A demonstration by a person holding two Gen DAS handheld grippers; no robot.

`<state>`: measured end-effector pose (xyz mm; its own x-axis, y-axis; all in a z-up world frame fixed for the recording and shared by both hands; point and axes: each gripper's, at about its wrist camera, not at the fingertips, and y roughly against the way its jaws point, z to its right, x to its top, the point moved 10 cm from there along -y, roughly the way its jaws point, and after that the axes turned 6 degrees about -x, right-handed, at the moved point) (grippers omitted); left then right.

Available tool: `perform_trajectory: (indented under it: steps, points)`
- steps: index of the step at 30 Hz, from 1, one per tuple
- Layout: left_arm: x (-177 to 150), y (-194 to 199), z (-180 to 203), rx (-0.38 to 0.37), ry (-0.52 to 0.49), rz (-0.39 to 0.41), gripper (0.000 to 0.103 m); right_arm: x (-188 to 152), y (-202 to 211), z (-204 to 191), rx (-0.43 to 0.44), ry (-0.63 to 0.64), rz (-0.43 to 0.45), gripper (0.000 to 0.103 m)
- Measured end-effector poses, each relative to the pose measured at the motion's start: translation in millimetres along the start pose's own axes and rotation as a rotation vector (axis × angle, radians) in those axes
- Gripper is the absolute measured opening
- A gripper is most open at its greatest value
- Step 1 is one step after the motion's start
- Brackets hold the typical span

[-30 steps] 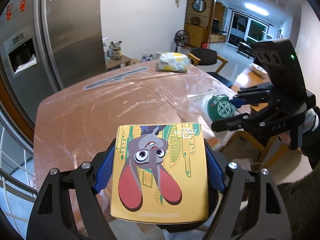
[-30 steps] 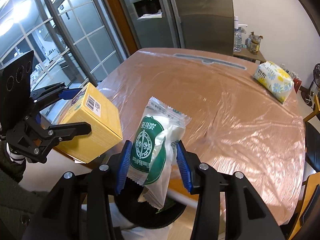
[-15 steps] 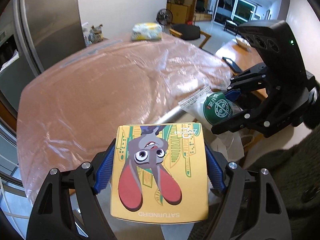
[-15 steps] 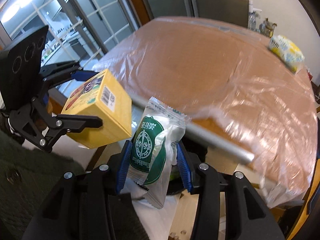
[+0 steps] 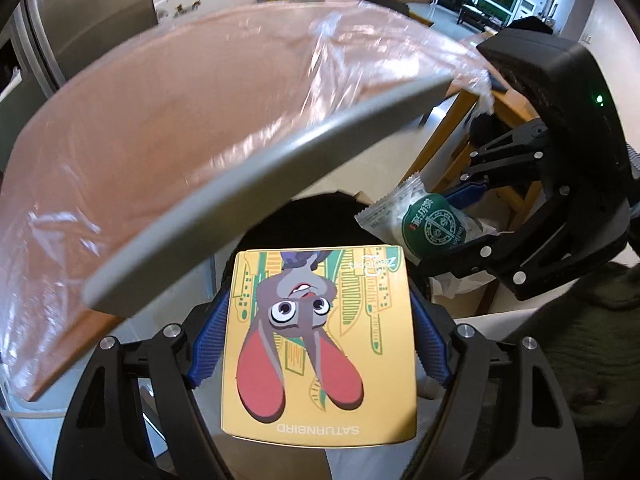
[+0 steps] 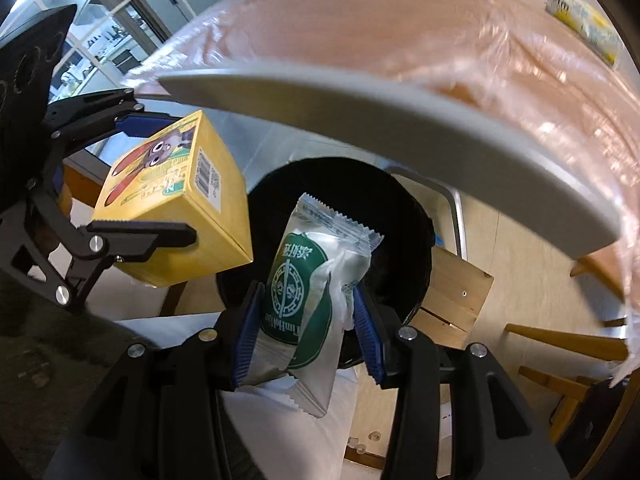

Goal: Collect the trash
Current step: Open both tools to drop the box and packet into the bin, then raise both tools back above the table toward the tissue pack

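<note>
My left gripper [image 5: 318, 340] is shut on a yellow cartoon-rabbit box [image 5: 320, 344], which also shows in the right wrist view [image 6: 172, 208]. My right gripper [image 6: 306, 332] is shut on a white and green snack packet [image 6: 308, 284], seen too in the left wrist view [image 5: 424, 224]. Both are held below the table edge, over a black bin [image 6: 396, 220] whose dark opening lies right behind the packet. In the left wrist view the bin [image 5: 280, 228] shows just beyond the box.
The plastic-covered brown table [image 5: 160, 120] with its grey rim [image 6: 400, 112] overhangs the bin. A yellow tissue pack [image 6: 584, 28] lies on the far side. Wooden chair parts [image 6: 456, 292] and table legs stand to the right. A fridge [image 5: 80, 8] is behind.
Both grippers have dropped from above the table to below its edge, carrying the box and the packet over the black bin. Both stay shut.
</note>
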<state>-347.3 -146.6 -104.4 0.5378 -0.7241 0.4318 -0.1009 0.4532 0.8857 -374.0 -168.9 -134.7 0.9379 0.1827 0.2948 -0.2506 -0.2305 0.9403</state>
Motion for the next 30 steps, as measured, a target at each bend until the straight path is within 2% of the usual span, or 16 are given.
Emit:
perform_trajectory:
  steps: [11, 14, 15, 16, 19, 23, 26, 27, 28, 29, 30]
  points:
    - [-8, -43, -20, 0.009, 0.078, -0.027, 0.08, 6, -36, 3, -0.041, -0.009, -0.017, 0.044]
    - [-9, -47, -22, 0.003, 0.083, -0.038, 0.081, 8, -38, 7, -0.03, -0.03, -0.028, 0.056]
    - [-10, -49, -22, 0.003, 0.084, -0.046, 0.082, 7, -37, 8, -0.029, -0.035, -0.029, 0.063]
    - [-11, -49, -23, 0.007, 0.085, -0.052, 0.086, 6, -36, 9, -0.029, -0.039, -0.026, 0.064]
    - [-13, -46, -25, 0.007, 0.101, -0.053, 0.087, 7, -30, 9, -0.029, -0.048, -0.032, 0.065]
    - [-12, -19, -19, -0.015, 0.106, -0.039, 0.087, 6, -4, 13, -0.023, -0.055, -0.025, 0.065]
    - [4, 25, -9, -0.052, 0.085, 0.032, 0.087, 15, 40, 8, 0.007, -0.016, 0.026, 0.065]
    - [12, 41, -10, -0.059, 0.075, 0.061, 0.087, 25, 64, 8, 0.003, 0.008, 0.074, 0.068]
    - [22, 60, -11, -0.055, 0.062, 0.105, 0.087, 34, 78, 14, -0.016, 0.015, 0.115, 0.076]
    - [35, 77, -18, -0.026, 0.056, 0.149, 0.089, 47, 95, 24, -0.051, 0.012, 0.174, 0.082]
    - [45, 94, -32, 0.02, 0.063, 0.19, 0.094, 63, 110, 37, -0.094, -0.005, 0.233, 0.094]
